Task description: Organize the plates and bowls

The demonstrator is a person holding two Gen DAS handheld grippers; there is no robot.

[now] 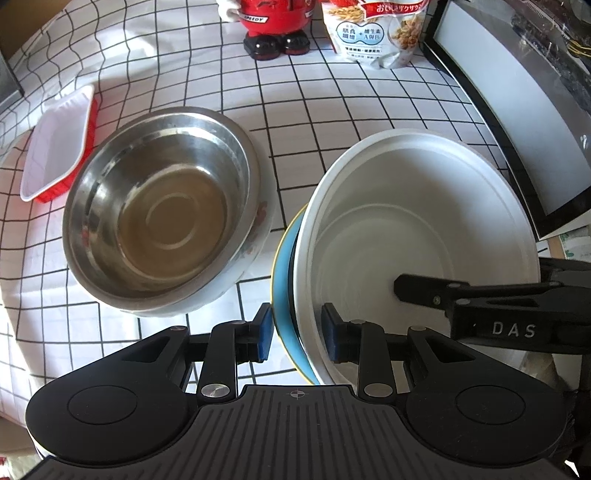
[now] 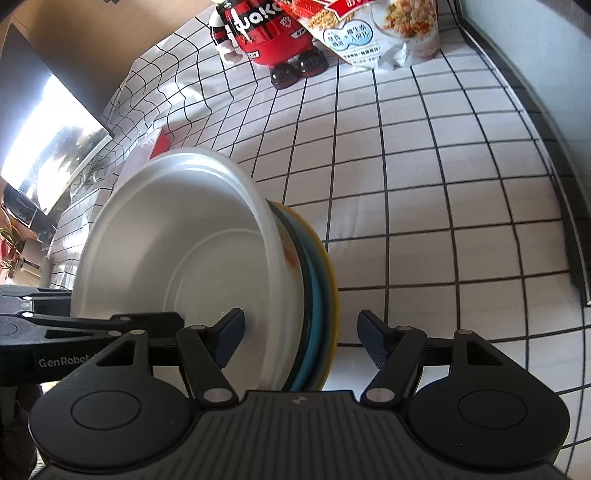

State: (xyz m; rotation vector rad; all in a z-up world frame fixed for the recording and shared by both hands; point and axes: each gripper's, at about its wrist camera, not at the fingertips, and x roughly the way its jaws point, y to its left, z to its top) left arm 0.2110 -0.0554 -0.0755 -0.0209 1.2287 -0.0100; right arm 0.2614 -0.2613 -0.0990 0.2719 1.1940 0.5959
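On a sunlit table covered in a black-gridded white cloth, the left tongs clamp the rims of a stacked white bowl and blue plate, beside a steel bowl; the right tongs straddle the stack's far rim, fingers apart.

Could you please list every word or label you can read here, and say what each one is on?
"DAS": right gripper arm.
"GenRobot": left gripper arm.
"SPEEDY", partial "uaka": red figurine.
"A" and "B" amid Asian print, rest not transcribed: cereal bag.
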